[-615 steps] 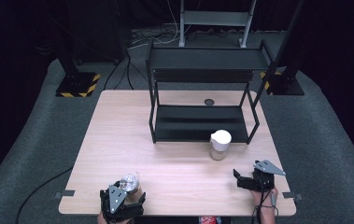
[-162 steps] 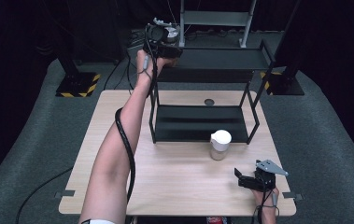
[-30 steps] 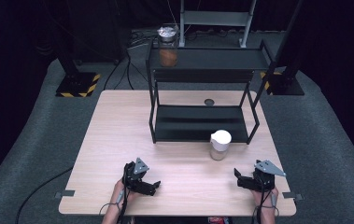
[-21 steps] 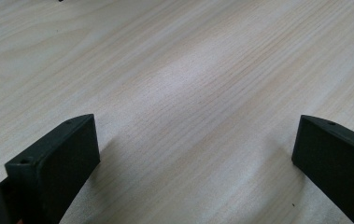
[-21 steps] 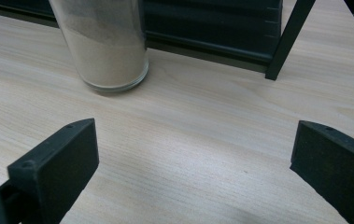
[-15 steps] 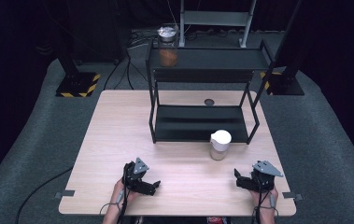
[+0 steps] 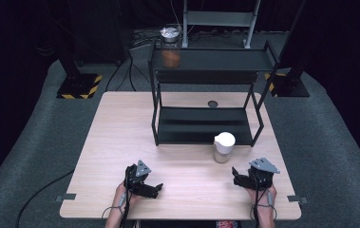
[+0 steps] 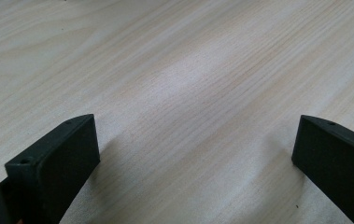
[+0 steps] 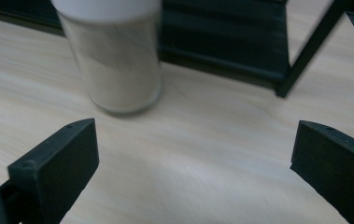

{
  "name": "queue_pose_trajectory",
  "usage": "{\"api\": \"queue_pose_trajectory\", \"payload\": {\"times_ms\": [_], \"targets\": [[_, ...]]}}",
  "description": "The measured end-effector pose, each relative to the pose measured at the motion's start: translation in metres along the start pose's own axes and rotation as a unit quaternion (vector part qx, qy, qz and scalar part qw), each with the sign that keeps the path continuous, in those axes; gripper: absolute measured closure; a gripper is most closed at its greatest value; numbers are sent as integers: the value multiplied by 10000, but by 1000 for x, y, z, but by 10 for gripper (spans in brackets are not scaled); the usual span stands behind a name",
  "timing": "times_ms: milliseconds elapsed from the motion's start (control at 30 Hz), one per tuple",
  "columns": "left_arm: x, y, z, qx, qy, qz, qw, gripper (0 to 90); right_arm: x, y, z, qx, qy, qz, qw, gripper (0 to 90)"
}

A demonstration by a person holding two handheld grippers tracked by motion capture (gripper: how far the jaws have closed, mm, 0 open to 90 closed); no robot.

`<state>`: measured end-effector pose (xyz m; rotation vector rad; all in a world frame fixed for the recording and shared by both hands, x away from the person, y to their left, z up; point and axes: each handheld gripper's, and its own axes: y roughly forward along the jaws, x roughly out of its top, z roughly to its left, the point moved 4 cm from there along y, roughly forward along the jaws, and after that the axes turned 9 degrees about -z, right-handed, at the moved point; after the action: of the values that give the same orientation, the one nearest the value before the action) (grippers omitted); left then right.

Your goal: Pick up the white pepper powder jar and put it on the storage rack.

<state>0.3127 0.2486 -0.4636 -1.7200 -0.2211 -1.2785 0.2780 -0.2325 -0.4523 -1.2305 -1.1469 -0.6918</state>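
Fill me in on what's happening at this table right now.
A person holds a two-jaw gripper in each hand at the near edge of the light wooden table. The left gripper is open and empty over bare wood. The right gripper, also open, faces the white-lidded clear jar of pale powder, which stands on the table in front of the black metal two-tier shelf. A silver-lidded glass jar with orange-brown contents stands on the top tier.

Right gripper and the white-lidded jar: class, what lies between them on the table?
Nothing. In the right gripper view, bare wood of the table runs from the open right gripper to the white-lidded jar; the high view shows the same gap.
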Motion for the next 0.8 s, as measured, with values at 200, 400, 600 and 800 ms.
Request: {"api": "queue_pose_trajectory", "payload": {"times_ms": [200, 400, 600, 800], "targets": [[0, 0, 0, 1, 0, -1, 10000, 0, 15, 21, 19, 162, -170, -303, 9993, 0], [0, 0, 0, 0, 3, -3, 10000, 1, 25, 49, 33, 318, -287, -263, 9987, 0], [0, 0, 0, -3, 5, -6, 10000, 3, 24, 64, 40, 202, -227, -414, 9987, 0], [0, 0, 0, -11, 14, -9, 10000, 6, 25, 73, 40, 254, -239, -391, 9986, 0]]}}
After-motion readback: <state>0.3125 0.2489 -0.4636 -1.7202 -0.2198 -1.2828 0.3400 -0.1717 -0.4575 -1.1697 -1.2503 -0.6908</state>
